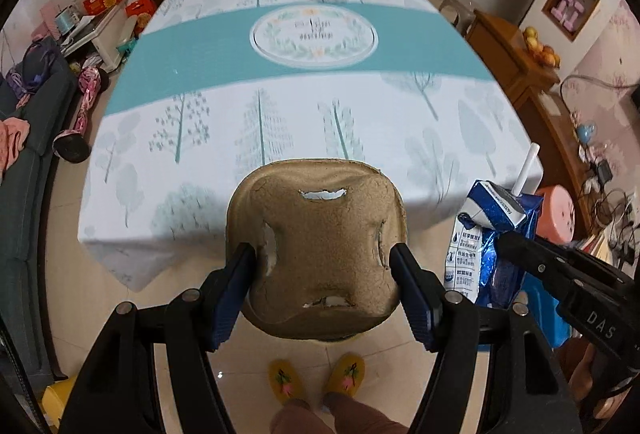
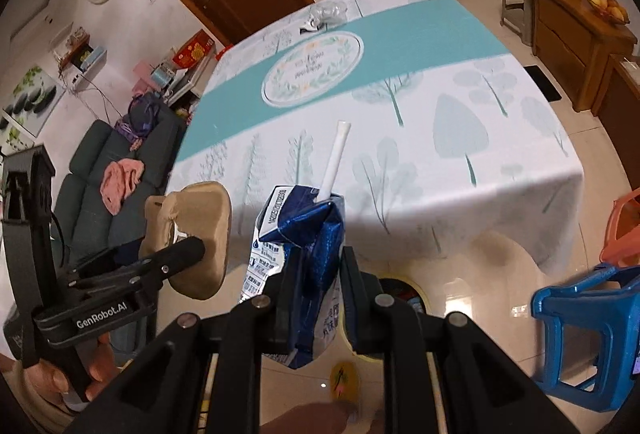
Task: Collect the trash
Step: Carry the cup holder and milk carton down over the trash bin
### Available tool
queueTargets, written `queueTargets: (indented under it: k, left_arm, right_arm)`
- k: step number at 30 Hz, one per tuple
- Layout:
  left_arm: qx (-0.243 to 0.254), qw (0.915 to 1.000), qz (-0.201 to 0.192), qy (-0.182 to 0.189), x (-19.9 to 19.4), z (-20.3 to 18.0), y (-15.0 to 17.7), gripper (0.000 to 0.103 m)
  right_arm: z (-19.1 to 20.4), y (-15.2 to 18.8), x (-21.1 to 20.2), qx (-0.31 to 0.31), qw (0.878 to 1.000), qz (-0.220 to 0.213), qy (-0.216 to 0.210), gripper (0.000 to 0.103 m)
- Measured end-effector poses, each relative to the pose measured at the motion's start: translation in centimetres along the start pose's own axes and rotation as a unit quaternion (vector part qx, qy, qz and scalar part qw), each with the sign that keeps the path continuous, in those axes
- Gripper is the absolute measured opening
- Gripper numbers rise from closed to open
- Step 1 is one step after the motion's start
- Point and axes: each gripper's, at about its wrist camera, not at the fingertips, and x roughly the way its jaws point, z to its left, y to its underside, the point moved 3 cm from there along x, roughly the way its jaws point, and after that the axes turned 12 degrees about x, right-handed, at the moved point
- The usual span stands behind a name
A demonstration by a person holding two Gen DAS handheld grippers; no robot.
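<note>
Left wrist view: left gripper [image 1: 322, 266] clamps a pulp tray [image 1: 316, 254]; right gripper [image 2: 320, 274] pinches a crushed milk carton [image 2: 304, 250].

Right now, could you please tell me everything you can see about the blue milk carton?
The milk carton is a small drink box, glossy blue with a white panel of printed text. It looks like coated card, crumpled and dented, so probably empty. A white straw sticks up out of its top. It is held roughly upright in the air, just off the near edge of the table, pinched at its lower half by the right gripper. Nothing else touches it.
</note>
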Motion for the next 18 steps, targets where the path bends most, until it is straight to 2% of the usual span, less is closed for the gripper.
queueTargets:
  k: [10, 18]
  left_arm:
    - [0.026, 0.9988, 0.028, 0.029, 5.0, -0.5, 4.0, 0.068]
    - [0.016, 0.9965, 0.058, 0.058, 12.8, -0.6, 9.0, 0.068]
  right_arm:
    - [-1.7, 5.6, 3.6, -0.007, 0.999, -0.008, 0.052, 0.017]
    - [-5.0, 11.0, 10.3, 0.022, 0.996, 0.008, 0.084, 0.018]
